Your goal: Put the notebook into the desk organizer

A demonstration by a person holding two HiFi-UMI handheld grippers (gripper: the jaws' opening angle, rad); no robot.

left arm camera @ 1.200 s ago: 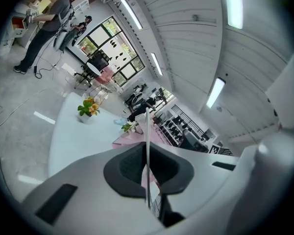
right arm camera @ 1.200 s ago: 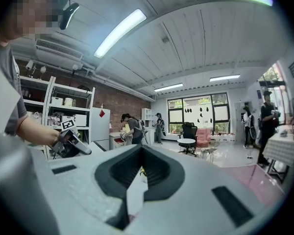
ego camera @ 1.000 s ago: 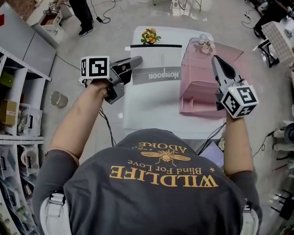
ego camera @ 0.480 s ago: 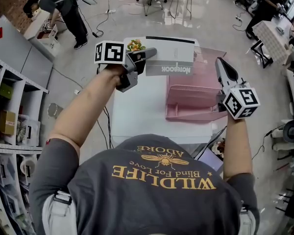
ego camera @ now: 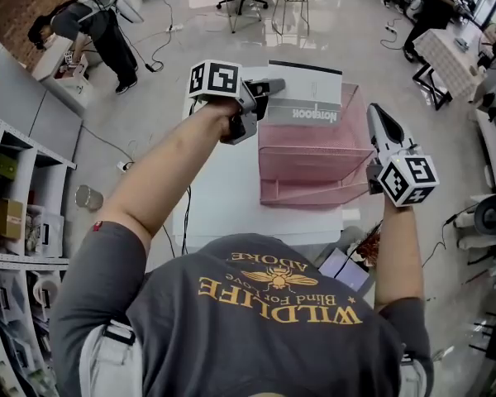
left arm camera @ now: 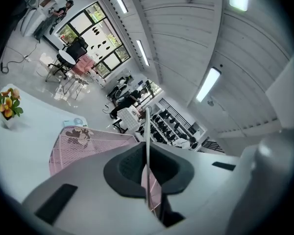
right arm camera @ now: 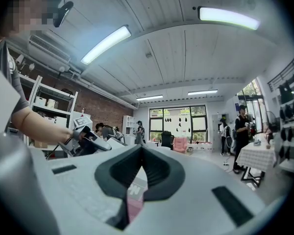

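Head view — my left gripper (ego camera: pixel 274 87) clamps the notebook (ego camera: pixel 307 99) by its corner, above the pink organizer (ego camera: pixel 314 172), at its far edge. My right gripper (ego camera: pixel 375 112) — jaws together, empty — hovers beside the organizer.

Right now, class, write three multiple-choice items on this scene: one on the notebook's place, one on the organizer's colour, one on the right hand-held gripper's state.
1. Where is the notebook?
A inside the desk organizer
B clamped in the left hand-held gripper, lifted at the organizer's far side
C on the floor

2. The organizer's colour?
A pink
B blue
C black

3. The right hand-held gripper is:
A shut and empty
B wide open
C shut on the notebook

Key: B, the left jaws pinch its edge; A, the mesh is pink; A, its jaws meet on nothing.
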